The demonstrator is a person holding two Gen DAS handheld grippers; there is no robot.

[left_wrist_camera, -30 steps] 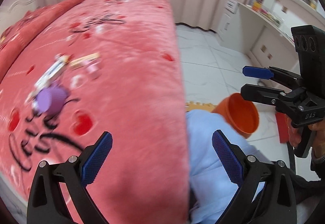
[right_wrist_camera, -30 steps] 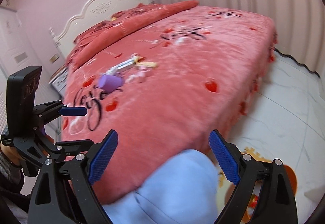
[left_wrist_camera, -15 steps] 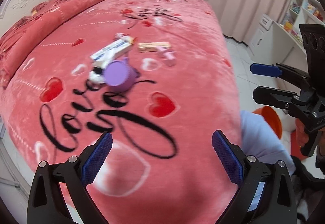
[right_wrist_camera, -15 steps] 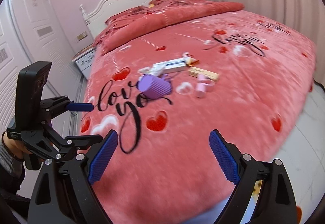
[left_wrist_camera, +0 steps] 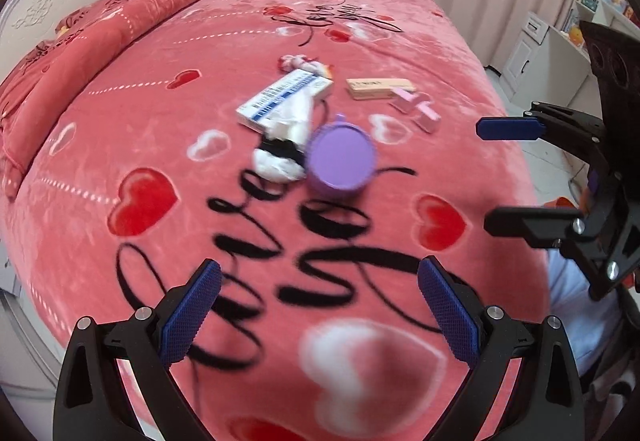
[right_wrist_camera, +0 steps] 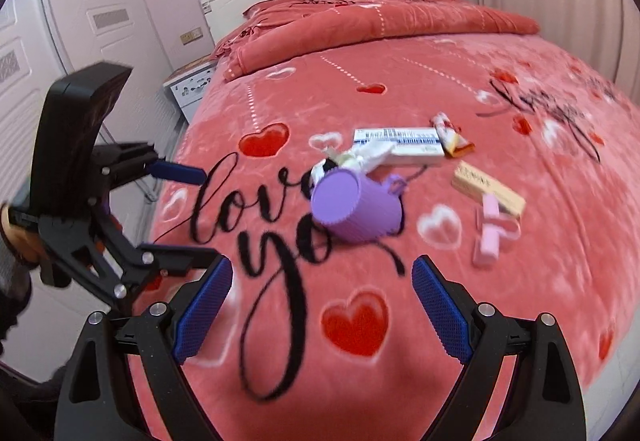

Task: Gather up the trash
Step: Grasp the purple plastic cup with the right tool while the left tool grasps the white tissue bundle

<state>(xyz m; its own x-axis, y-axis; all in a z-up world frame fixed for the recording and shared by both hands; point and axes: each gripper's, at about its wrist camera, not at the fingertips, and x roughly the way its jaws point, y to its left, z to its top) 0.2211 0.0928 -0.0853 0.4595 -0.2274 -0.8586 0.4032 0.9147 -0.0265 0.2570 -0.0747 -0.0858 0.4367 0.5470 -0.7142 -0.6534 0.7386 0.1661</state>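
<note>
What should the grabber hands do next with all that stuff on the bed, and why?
Probably reach the right gripper forward to the purple cup. Both grippers are open and empty, the left gripper too, and the cup lies on its side, nearest of the litter on the bed.

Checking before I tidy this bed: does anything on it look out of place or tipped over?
Yes. A purple cup lies on its side mid-bed, beside a crumpled white wad, a white box, a snack wrapper, a tan box and a pink item. All are litter scattered on the bedspread.
</note>
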